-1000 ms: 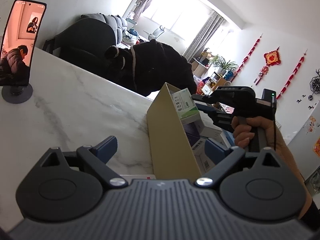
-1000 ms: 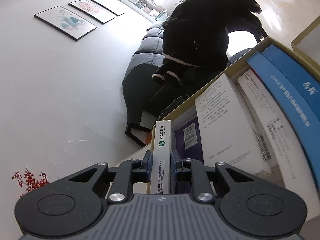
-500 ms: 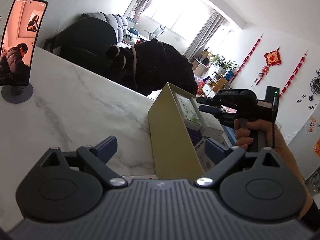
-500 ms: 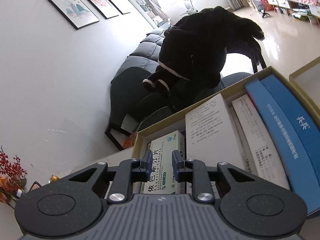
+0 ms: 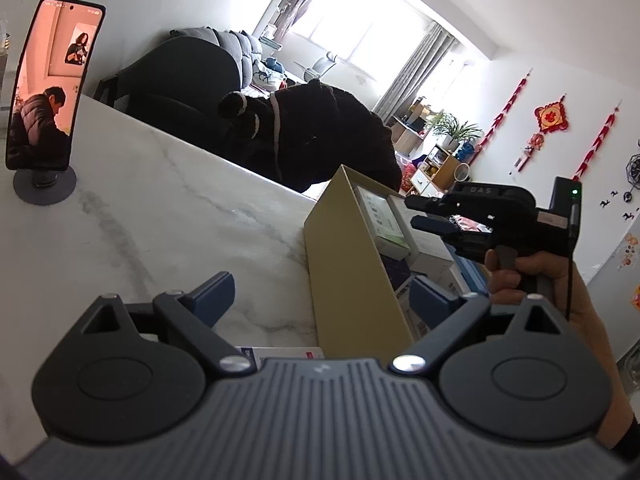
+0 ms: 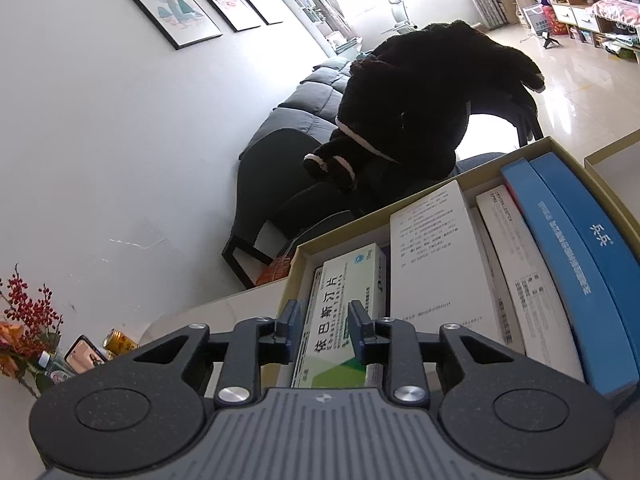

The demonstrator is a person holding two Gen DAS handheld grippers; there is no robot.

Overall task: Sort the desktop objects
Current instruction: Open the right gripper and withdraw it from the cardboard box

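A tan cardboard box (image 5: 348,264) stands on the marble table (image 5: 160,216) and holds several medicine boxes. A green-and-white medicine box (image 6: 344,312) lies flat in its left end, also seen in the left wrist view (image 5: 380,220). My right gripper (image 6: 323,320) is open and hovers just above that box, apart from it; it also shows in the left wrist view (image 5: 420,212). My left gripper (image 5: 320,296) is open and empty, straddling the box's near wall. A white box with a red mark (image 5: 280,354) lies under it.
A phone on a round stand (image 5: 44,92) is at the table's far left. In the tan box (image 6: 440,188) lie white boxes (image 6: 436,256) and blue boxes (image 6: 580,264). A chair draped with a black coat (image 6: 420,92) stands behind the table. A can and flowers (image 6: 116,340) sit far left.
My right gripper lowered the green-and-white box from upright to flat in the tan box, opened, and drew back a little. The left gripper stayed still.
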